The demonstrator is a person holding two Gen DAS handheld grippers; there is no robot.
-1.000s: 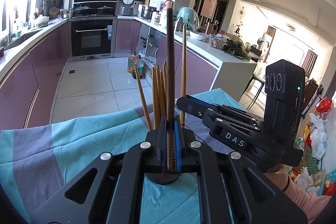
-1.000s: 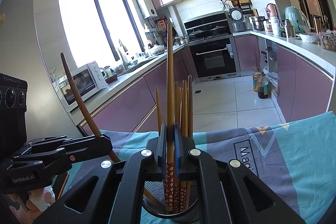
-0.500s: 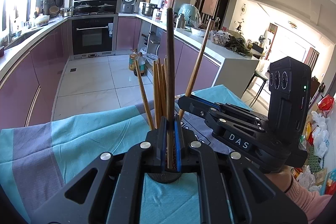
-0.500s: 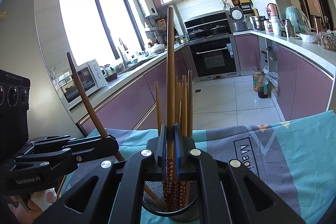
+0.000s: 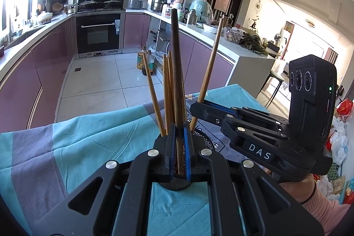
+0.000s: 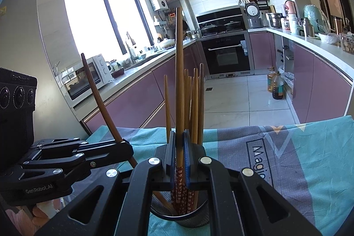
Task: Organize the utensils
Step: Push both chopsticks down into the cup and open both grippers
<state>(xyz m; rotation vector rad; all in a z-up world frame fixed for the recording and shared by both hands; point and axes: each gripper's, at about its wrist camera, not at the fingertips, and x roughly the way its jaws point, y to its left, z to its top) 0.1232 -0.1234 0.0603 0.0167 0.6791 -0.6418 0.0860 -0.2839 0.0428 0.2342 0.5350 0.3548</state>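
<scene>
1. Left wrist view: your left gripper point(image 5: 179, 147) is pinched shut on 1 dark chopstick point(image 5: 177, 72). Its long axis runs toward 12 o'clock, nearly upright, and its lower end sits down inside the mesh cup point(image 5: 200, 136) right below the fingertips. The cup stands on the blue cloth point(image 5: 88, 136) with the other chopsticks point(image 5: 166, 90) fanned out of it just beside yours. Your right gripper point(image 5: 197, 108) comes in from 3 o'clock, clamped on a lighter chopstick point(image 5: 210, 63) that leans toward 1 o'clock, its foot at the cup's far rim.

2. Right wrist view: your right gripper point(image 6: 179, 156) is closed on the lighter chopstick point(image 6: 179, 81), axis toward 12 o'clock, its patterned end already low in the mesh cup point(image 6: 192, 217) at 6 o'clock. Your left gripper point(image 6: 129, 148) sits at 9 o'clock, holding the dark chopstick point(image 6: 99, 101) tilted toward 11 o'clock.

3. Both hands look about equally near the cup; I judge each stick needs only a release straight down.
</scene>
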